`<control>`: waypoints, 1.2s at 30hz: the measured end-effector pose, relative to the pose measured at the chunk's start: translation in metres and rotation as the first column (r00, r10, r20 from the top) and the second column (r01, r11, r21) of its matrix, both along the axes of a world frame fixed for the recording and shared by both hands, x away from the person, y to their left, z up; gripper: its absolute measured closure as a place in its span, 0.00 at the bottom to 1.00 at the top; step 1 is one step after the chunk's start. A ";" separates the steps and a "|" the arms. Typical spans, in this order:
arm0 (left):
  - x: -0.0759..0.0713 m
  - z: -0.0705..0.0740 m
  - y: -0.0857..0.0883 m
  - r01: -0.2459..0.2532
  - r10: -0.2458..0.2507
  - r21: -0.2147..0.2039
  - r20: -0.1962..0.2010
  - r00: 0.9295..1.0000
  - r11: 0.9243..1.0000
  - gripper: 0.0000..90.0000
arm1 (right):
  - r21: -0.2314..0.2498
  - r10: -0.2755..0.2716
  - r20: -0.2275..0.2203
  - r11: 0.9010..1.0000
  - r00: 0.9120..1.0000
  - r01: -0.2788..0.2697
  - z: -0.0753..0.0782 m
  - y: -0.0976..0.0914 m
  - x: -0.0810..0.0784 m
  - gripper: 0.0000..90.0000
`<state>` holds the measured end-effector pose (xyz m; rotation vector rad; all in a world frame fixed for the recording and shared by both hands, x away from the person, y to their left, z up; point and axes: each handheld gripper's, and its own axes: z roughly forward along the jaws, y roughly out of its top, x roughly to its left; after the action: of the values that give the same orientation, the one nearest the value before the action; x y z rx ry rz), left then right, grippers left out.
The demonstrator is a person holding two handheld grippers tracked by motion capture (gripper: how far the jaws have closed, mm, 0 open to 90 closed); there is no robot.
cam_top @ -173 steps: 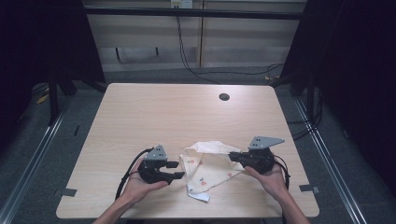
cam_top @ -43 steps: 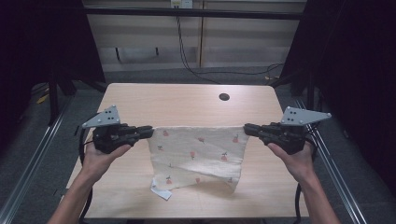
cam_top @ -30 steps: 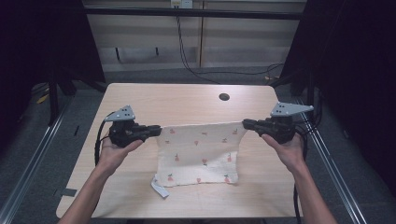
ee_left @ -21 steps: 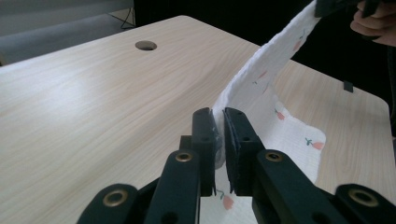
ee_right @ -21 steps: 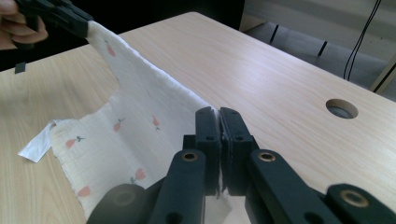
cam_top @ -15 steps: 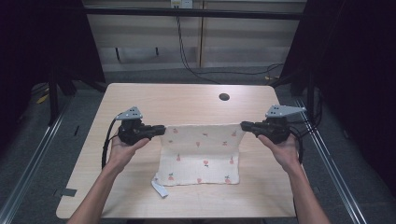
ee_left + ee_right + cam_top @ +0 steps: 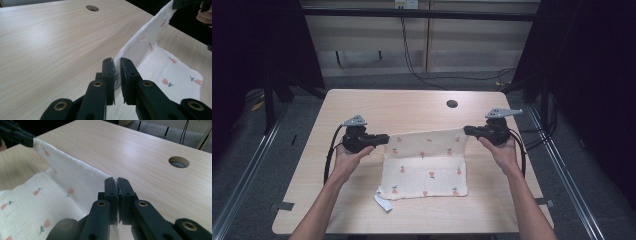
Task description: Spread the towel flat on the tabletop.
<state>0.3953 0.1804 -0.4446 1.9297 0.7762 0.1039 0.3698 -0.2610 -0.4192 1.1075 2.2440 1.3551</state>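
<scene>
Wood table [image 7: 362, 210], dark room: cloth stretched between two hand-held grippers.
Left gripper [image 7: 382, 139] clamped on the cloth's [image 7: 424, 170] left top corner, right gripper [image 7: 468, 131] clamped on the right top corner; top edge lifted taut, lower part flat on the table mid-front. Cloth is white, waffle-textured, small red fruit print, tag [image 7: 383, 202] sticking out at bottom-left. Round hole [image 7: 452, 104] in the tabletop farther back, well apart. Nothing between grippers and cloth.

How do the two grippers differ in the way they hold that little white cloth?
The left gripper pinches the cloth's left corner lower, nearer the person; the right gripper holds the right corner farther up the table. The left jaws show a slight gap around the fabric; the right jaws sit tight together. Both keep the top edge lifted.
</scene>
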 end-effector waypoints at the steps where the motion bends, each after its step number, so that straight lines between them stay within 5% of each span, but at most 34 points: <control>1: 0.002 0.000 0.000 -0.003 0.003 0.000 -0.003 1.000 1.000 0.92 | 0.016 -0.004 0.003 1.000 1.000 0.004 -0.001 -0.001 0.002 0.97; 10: 0.018 -0.002 -0.002 -0.026 0.026 0.017 -0.021 0.999 1.000 0.88 | 0.014 -0.038 -0.016 0.999 0.999 0.038 -0.010 0.002 0.017 0.93; 12: 0.022 -0.001 -0.001 -0.052 0.053 0.031 -0.028 0.998 0.998 0.78 | 0.016 -0.077 -0.017 0.997 0.997 0.078 -0.012 0.001 0.020 0.82; 20: 0.018 -0.002 0.007 -0.050 0.051 0.049 -0.025 0.998 0.998 0.71 | 0.013 -0.112 -0.016 0.994 0.994 0.112 -0.010 -0.007 0.014 0.75; 29: -0.011 -0.003 0.014 0.030 -0.030 0.095 -0.009 1.000 0.995 0.81 | -0.044 -0.017 -0.048 0.999 0.999 0.015 -0.014 0.001 -0.017 0.74; 34: -0.027 -0.008 0.014 0.071 -0.069 0.082 -0.018 0.997 0.994 0.83 | -0.050 0.038 -0.058 0.998 0.998 -0.041 -0.021 0.010 -0.039 0.76; 36: -0.036 -0.012 0.008 0.108 -0.106 0.126 -0.024 0.994 0.986 0.83 | -0.057 0.055 -0.070 0.997 0.996 -0.060 -0.025 0.013 -0.046 0.77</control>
<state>0.3594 0.1888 -0.4569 2.0913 0.6893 0.0723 0.3234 -0.2477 -0.4444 1.0926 2.3657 1.2821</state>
